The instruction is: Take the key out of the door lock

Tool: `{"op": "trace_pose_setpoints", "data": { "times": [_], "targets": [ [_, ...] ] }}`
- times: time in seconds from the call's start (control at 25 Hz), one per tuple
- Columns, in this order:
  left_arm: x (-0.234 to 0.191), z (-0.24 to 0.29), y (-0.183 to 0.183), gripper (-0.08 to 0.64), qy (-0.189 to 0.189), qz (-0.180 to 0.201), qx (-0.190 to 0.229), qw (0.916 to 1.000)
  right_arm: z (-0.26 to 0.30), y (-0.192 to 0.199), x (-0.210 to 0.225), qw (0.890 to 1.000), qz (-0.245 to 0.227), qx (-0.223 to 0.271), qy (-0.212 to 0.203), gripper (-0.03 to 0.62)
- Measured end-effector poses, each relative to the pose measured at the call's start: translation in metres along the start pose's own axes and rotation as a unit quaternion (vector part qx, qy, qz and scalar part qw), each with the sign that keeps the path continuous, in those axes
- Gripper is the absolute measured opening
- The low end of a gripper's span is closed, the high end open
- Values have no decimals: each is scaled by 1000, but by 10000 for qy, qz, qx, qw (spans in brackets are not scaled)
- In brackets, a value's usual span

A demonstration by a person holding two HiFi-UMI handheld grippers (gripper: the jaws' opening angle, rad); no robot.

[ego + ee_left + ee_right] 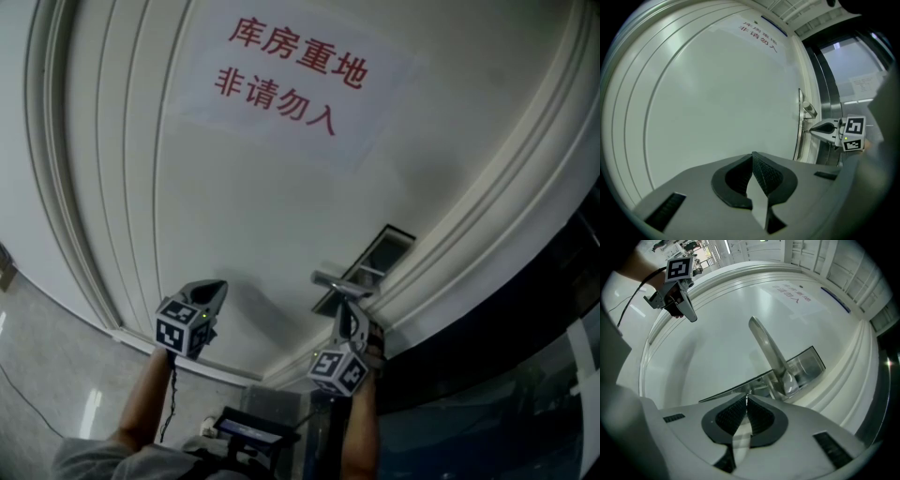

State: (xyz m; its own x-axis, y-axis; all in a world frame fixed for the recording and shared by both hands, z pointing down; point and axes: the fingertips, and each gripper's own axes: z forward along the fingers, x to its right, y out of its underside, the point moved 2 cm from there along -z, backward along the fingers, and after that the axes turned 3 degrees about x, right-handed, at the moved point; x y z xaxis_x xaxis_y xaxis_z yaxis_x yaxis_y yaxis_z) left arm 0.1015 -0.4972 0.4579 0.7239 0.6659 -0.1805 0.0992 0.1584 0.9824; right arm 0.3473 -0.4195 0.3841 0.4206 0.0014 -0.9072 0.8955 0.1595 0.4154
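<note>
Lock (806,363): long, narrow plate of glossy silver metal, set flat on the white door (717,333) close to its latch edge, just beside the stepped moulding. Surface mirror-like, dark-edged. A silver lever (766,345) stands out from the plate's middle and reaches toward the door's centre, level with the plate's short axis, not visibly pressed. Plate runs on past the lever's root to where the right gripper (746,398) meets it, jaw tips drawn together right at the plate. Key: cannot be made out. No bow or blade shows clearly at those tips or elsewhere on the plate.
</note>
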Motion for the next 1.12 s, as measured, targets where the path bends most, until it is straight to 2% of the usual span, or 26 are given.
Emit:
{"op": "trace_pose_setpoints", "data": {
  "times": [0.32, 0.88, 1.12],
  "targets": [
    [3, 2, -1, 8, 12, -6, 1, 10000, -1, 0, 1, 10000, -78, 7, -13, 18],
    [0, 4, 1, 8, 20, 3, -28, 10000, -1, 1, -5, 9930, -1162, -145, -120, 17],
    [0, 7, -1, 8, 56, 4, -6, 10000, -1, 1, -6, 9912, -1302, -162, -151, 17]
  ]
}}
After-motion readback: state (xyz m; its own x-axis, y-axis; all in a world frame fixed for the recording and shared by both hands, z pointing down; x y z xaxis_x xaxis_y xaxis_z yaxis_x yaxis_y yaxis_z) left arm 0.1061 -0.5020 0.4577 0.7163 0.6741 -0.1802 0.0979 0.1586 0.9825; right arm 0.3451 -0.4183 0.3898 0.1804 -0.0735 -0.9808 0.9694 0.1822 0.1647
